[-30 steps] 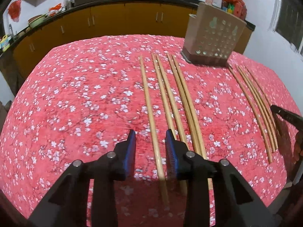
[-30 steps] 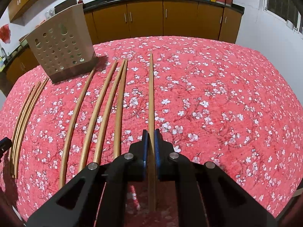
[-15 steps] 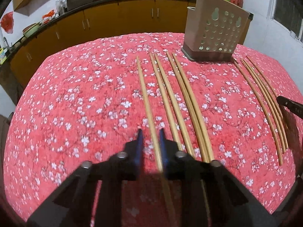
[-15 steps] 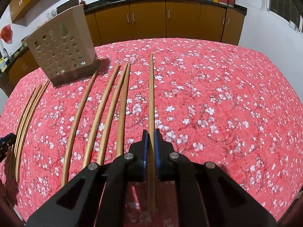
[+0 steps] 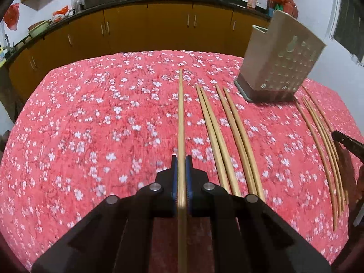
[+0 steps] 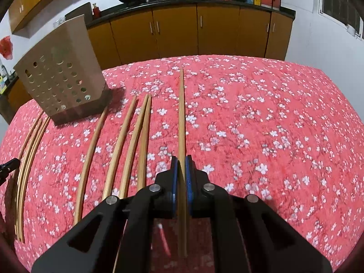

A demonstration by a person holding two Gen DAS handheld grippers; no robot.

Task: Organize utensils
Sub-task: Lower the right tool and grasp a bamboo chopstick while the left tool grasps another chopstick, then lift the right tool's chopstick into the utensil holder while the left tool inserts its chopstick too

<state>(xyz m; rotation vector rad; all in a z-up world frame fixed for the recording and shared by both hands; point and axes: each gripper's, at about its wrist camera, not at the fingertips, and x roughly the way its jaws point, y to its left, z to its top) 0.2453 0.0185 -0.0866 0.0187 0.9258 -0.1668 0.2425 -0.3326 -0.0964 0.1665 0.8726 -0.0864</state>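
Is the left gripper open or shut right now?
Shut. The left gripper has its blue pads pressed against both sides of a wooden chopstick that runs straight out between them.

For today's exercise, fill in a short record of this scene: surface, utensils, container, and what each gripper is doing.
surface: table with red floral cloth
left gripper: shut on a chopstick
right gripper: shut on a chopstick
loose chopsticks: four lying side by side on the cloth, plus a bundle nearer the table edge
holder: perforated, beige, standing beyond the loose chopsticks
background: counter with cabinets and two woks
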